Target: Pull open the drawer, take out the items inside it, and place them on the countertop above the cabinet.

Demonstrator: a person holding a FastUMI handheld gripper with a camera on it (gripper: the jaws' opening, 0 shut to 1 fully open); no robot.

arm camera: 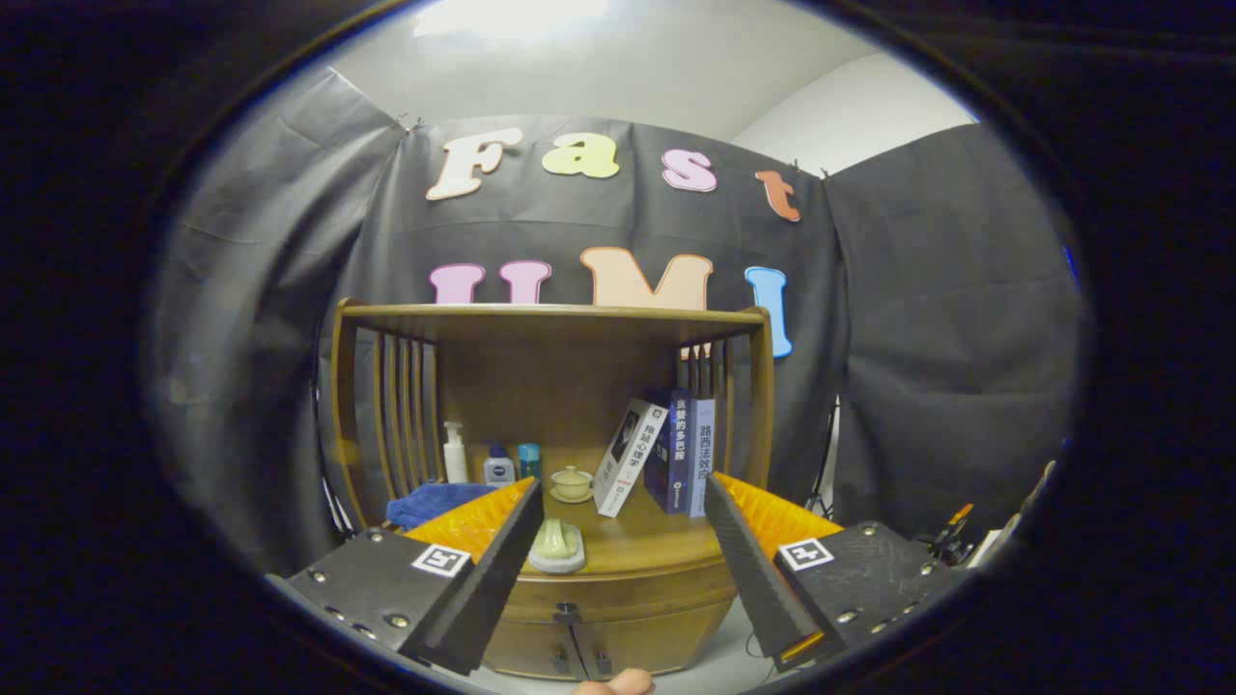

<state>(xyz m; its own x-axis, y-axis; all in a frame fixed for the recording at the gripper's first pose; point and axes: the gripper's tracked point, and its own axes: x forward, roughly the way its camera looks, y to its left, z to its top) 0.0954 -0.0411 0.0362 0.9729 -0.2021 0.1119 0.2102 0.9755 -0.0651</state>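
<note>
A wooden cabinet [541, 386] stands ahead against the booth wall, with an open shelf space over its countertop [657, 548]. Under the countertop is the drawer front [637, 591] with a small dark knob [567, 610]; the drawer looks shut, so its contents are hidden. My gripper [624, 483] is open, its fingers spread wide with nothing between them. It is held a short way in front of the cabinet, above the level of the knob.
On the countertop are a blue cloth [435, 502], a pump bottle [455, 454], two small containers [512, 465], a lidded cup [572, 483], a pale green figure on a white dish [556, 545] and three books [666, 454]. Two doors with handles [579, 662] sit below the drawer. A fingertip [618, 683] shows at the bottom.
</note>
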